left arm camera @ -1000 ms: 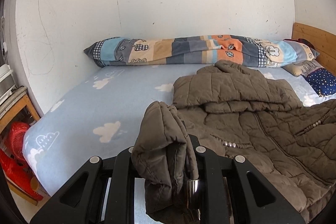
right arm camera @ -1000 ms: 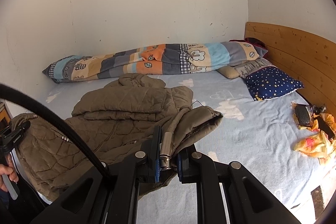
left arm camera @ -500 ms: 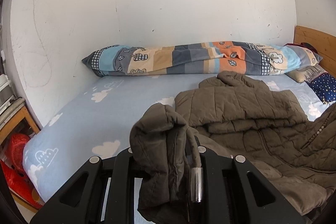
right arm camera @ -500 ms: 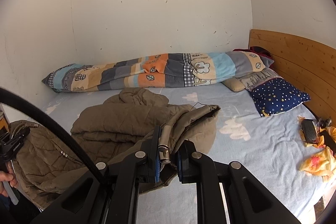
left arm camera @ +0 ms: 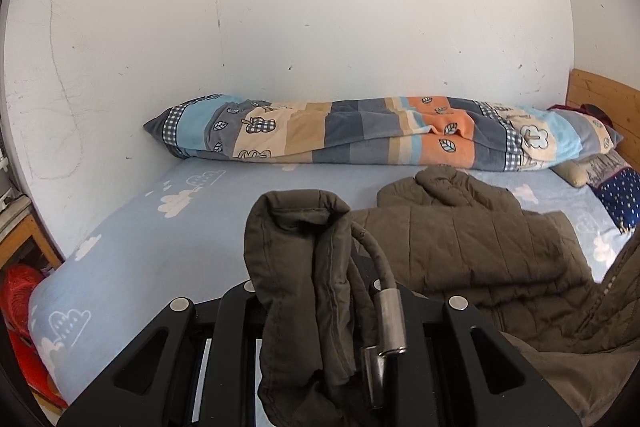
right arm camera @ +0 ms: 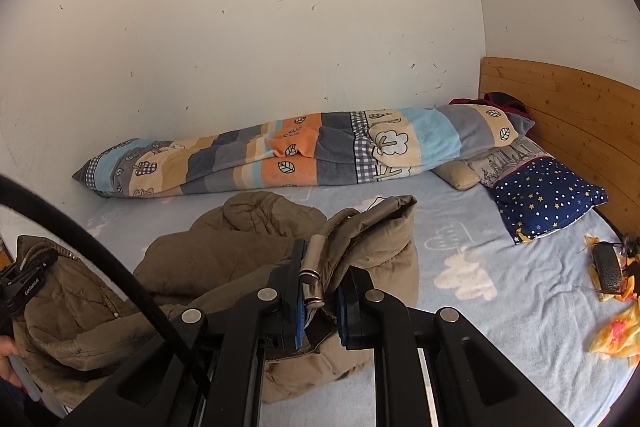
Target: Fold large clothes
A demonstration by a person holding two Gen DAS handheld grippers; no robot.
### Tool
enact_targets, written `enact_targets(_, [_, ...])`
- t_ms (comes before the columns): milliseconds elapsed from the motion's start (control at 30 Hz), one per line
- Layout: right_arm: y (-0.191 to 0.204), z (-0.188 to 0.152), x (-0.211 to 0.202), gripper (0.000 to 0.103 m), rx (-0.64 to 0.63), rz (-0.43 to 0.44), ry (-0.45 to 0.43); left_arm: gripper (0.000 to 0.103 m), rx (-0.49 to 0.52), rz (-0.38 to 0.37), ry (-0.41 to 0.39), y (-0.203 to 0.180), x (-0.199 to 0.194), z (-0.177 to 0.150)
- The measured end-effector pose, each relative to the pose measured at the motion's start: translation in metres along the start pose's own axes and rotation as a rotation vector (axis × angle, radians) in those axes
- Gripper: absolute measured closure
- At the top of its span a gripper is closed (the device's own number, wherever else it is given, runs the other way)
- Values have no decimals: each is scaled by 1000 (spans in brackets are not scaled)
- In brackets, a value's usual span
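Both hand-held grippers are pinching the olive-brown quilted padded jacket [right arm camera: 224, 259] by its hem corners: the left hand-held gripper [left arm camera: 320, 307] is clamping a bunched wad, the right hand-held gripper [right arm camera: 318, 291] a thinner edge beside a metal cord toggle [right arm camera: 310, 267]. The rest is lying on the light-blue cloud-print bed [right arm camera: 480, 291]. That slippery toggle could be letting the corner slide free, spoiling the fold.

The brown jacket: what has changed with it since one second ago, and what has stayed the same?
Both grippers carried the hem of the brown jacket up and forward toward the rolled blanket, folding the lower part over the upper part. The left gripper and the right gripper stayed shut on the fabric; nothing was let go. The blanket, the star pillow and the bed sheet did not move.
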State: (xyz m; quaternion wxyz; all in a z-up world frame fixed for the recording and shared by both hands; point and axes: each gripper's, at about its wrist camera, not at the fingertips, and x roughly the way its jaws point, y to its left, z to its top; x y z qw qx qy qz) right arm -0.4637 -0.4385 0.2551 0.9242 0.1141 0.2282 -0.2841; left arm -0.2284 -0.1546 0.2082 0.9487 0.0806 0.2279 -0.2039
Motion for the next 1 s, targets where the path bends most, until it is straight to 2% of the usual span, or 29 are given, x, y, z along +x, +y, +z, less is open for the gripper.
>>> enact_targets(533, [-17, 36, 89, 90, 40, -34, 0, 83, -48, -3, 27, -11, 99, 52])
enact_targets(733, [-14, 42, 137, 90, 34, -54, 18, 83, -40, -11, 105, -20, 155, 57])
enact_targets(1000, [-30, 46, 192, 90, 63, -98, 60, 81, -9, -22, 215, -44, 235, 88])
